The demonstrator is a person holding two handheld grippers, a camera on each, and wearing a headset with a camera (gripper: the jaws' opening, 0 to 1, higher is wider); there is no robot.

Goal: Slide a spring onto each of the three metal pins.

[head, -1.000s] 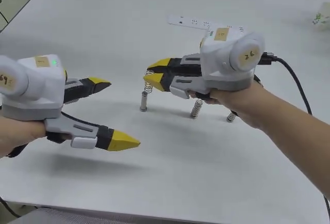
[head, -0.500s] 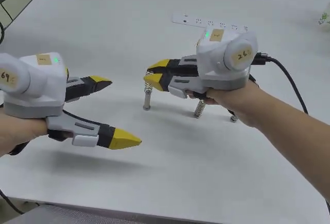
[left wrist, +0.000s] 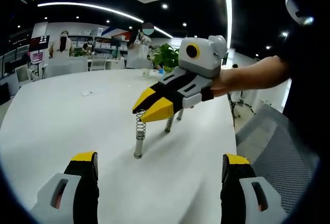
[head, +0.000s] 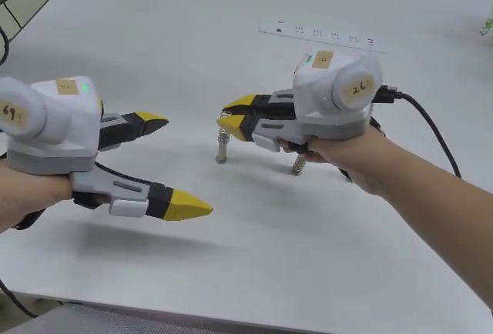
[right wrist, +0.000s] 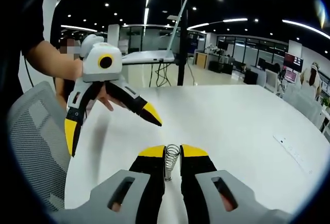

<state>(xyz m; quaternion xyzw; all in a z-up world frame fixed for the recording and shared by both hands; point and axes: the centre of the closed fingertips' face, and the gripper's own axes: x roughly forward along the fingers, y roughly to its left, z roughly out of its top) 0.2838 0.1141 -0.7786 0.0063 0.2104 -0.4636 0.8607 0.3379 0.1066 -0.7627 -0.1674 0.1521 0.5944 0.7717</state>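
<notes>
Right gripper (head: 229,119): jaws narrow, pinched on a spring (right wrist: 171,158), coil caught between the yellow tips. Spring sits round the upper part of the nearest pin (left wrist: 138,149). The pin stands upright on the table (head: 308,257), lower shaft bare. Left gripper (head: 172,166): jaws wide, holding nothing, hovering off to the side, well apart from the pin

Risks, as judged:
- Push not in line with the shaft: coil binds or buckles, or the pin tips on its small foot
- Pinch too hard: coils squashed against the shaft, so the spring will not slide
- Let go before the spring is down: it may stay perched high or hop off
- Second pin (head: 298,166), already wearing a spring, stands just under the right hand. A dropped wrist could knock it
- Nothing braces the pin, since the left jaws are away from it

Room:
- Wide bare white top between the two grippers and towards the near edge
- Power strip (head: 323,34) lies well beyond the pins
- Cable (head: 431,122) trails off the right gripper's rear, away from the work
- Downward travel along the pin looks unobstructed
</notes>
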